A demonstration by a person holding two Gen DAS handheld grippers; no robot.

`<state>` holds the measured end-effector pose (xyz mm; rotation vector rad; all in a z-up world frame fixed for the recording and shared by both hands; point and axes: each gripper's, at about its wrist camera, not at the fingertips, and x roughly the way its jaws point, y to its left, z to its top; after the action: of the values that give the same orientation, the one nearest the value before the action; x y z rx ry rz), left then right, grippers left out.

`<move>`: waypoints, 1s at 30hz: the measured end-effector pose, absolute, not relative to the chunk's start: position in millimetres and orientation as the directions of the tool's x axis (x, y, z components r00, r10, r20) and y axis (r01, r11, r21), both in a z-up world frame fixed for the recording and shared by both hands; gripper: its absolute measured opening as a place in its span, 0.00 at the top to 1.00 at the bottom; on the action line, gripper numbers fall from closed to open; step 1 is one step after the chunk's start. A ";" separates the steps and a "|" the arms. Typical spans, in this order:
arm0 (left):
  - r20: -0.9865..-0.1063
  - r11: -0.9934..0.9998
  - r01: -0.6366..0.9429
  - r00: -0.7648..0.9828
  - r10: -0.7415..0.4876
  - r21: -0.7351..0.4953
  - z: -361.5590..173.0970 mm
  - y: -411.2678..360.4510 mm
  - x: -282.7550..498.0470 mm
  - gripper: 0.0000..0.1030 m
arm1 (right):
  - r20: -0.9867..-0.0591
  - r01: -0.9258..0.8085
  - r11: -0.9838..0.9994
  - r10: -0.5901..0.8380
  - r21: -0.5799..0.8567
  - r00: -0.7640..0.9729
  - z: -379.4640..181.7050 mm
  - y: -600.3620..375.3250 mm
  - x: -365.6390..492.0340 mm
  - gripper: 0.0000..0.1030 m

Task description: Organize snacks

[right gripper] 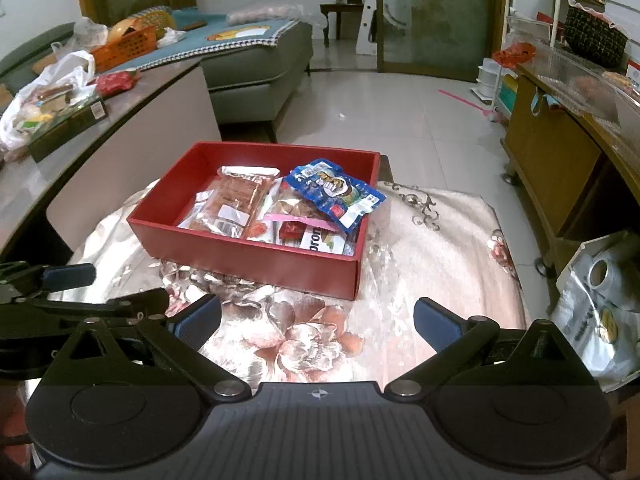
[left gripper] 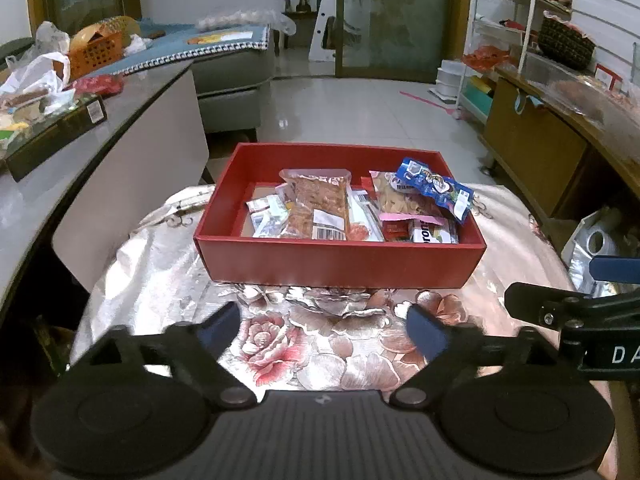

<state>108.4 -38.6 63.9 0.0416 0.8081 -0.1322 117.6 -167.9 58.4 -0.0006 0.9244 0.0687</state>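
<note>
Room: tiled floor ran back to a glass door, with a grey sofa at the left and a wooden cabinet at the right.
Surface: floral cloth covered the low table on which everything of the task stood.
Red box: sat open-topped on the cloth, ahead of both grippers and apart from them.
Blue snack packet: lay on top of the pile at the box's right end, tilted, one corner reaching over the right wall.
Clear packet of brown pieces: lay lengthwise in the middle of the box, barcode label toward the near wall.
Small sachets: lay flat on the box floor at the left of the clear packet.
Red-and-white packets: were tucked under the blue packet against the near right corner.
Left gripper: hovered over the cloth with its blue pads spread wide and nothing between them.
Right gripper: hung just beside the left one, jaws likewise wide apart and empty over the floral print.
Side counter: held a dark flat box, plastic bags and an orange basket.
Floor at right: a silver bag leaned near the table's edge.
</note>
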 end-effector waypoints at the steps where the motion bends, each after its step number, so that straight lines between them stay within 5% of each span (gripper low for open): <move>1: -0.718 0.991 0.134 0.689 -0.098 -0.007 65.0 -38.3 107.1 0.14 | -0.797 -0.059 0.998 0.060 0.031 0.601 58.9 -168.0 116.7 0.00; 30: -0.703 0.994 0.111 0.708 -0.070 0.012 66.0 -30.2 90.1 0.14 | -0.806 -0.056 0.998 0.059 0.031 0.590 57.2 -172.8 107.4 0.00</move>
<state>90.1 -30.2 66.0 0.0547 0.7777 -0.1004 107.4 -172.8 57.2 0.0027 0.9378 0.0667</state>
